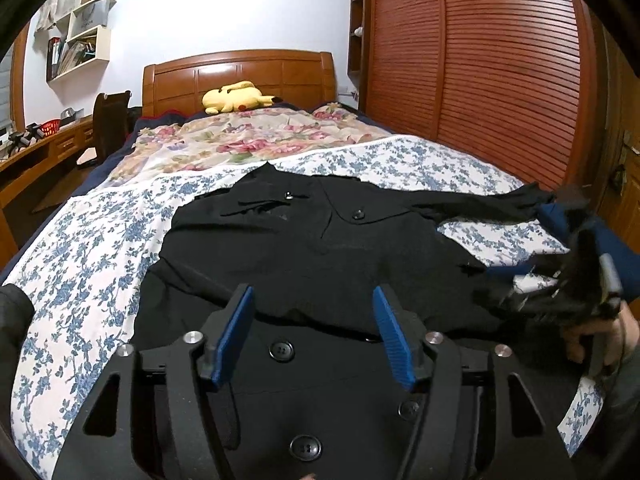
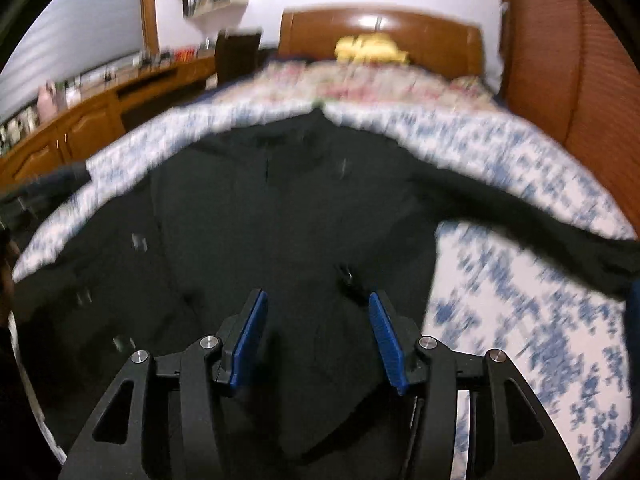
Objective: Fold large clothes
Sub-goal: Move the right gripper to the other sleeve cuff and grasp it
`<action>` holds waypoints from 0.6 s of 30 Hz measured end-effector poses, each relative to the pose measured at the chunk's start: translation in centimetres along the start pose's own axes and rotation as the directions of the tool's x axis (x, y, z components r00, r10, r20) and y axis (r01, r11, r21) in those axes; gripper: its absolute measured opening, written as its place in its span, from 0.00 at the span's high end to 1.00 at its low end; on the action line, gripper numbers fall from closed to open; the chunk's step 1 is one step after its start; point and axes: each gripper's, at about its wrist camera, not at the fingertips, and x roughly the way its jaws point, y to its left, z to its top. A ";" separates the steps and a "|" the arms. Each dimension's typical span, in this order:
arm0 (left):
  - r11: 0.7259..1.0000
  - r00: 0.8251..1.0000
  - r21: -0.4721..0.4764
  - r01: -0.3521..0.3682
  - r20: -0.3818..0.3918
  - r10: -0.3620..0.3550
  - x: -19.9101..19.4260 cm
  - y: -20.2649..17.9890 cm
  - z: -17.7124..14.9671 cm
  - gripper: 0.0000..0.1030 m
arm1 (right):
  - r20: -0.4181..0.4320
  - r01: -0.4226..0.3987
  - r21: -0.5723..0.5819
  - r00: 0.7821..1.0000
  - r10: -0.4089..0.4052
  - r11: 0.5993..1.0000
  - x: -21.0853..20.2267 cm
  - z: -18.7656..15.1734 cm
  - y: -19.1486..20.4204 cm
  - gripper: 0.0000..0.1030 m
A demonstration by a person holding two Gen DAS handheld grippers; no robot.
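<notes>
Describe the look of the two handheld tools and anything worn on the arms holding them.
Both tools, left tool and right tool, are matte black frames with triangular cut-outs, silver round pivot bolts, and two flat fingers faced with ribbed blue pads. A dark sleeve shows at the left edge of the left wrist view.

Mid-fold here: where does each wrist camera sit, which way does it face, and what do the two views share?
Left wrist: on the left gripper, jaws open, facing up the bed over the black coat toward the headboard; the right gripper and its hand show at right.
Right wrist: on the right gripper, jaws open above the coat, same heading, blurred.
Shared: coat, floral sheet, yellow plush toy, headboard.
</notes>
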 end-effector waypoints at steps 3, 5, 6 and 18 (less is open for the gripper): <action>1.000 1.000 -0.001 0.004 0.025 -0.004 -0.5 0.3 0.2 0.36 | -0.105 -0.039 -0.006 0.994 0.038 0.999 2.5 -0.6 0.1 0.47; 1.000 0.999 -0.006 -0.014 0.049 0.015 -1.0 0.6 0.2 0.28 | -0.108 -0.051 0.005 0.993 0.051 0.999 2.7 -0.4 0.1 0.47; 1.000 0.998 -0.008 -0.023 0.060 0.023 -1.3 0.8 0.3 0.26 | -0.109 -0.055 0.008 0.992 0.055 0.998 2.6 -0.3 0.0 0.47; 0.995 0.994 -0.056 -0.080 0.071 0.084 -1.8 2.5 0.6 0.23 | -0.115 -0.061 0.009 0.991 0.062 0.998 3.4 0.0 -0.2 0.45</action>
